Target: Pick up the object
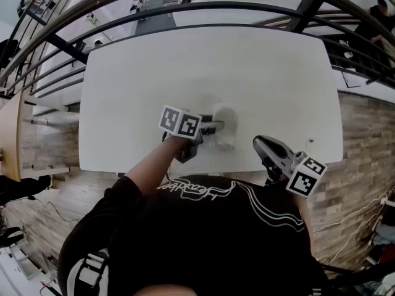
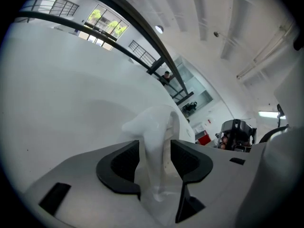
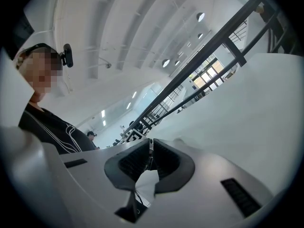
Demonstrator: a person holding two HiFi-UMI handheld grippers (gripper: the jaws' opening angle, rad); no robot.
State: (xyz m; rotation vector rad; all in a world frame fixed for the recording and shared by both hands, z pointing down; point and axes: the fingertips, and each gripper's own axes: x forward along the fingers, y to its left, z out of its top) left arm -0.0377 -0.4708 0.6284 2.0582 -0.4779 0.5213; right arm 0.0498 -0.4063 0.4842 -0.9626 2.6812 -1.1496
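Note:
A white, cup-like object [image 1: 226, 126] lies on the white table [image 1: 185, 66] near its front edge. In the left gripper view the white object [image 2: 154, 127] stands between the two dark pads [image 2: 124, 163], and a thin gap shows at the right pad. My left gripper [image 1: 216, 127] [image 2: 155, 148] is open around it, jaws spread wide. My right gripper [image 1: 261, 145] hangs over the table's front right edge, away from the object. In the right gripper view its jaws [image 3: 151, 152] meet with nothing between them.
Dark metal railings [image 1: 185, 11] run beyond the table's far edge. A wooden floor [image 1: 364, 140] lies to the right and left of the table. The table's front edge [image 1: 185, 168] is just below the left gripper. People stand far off by a railing [image 2: 166, 76].

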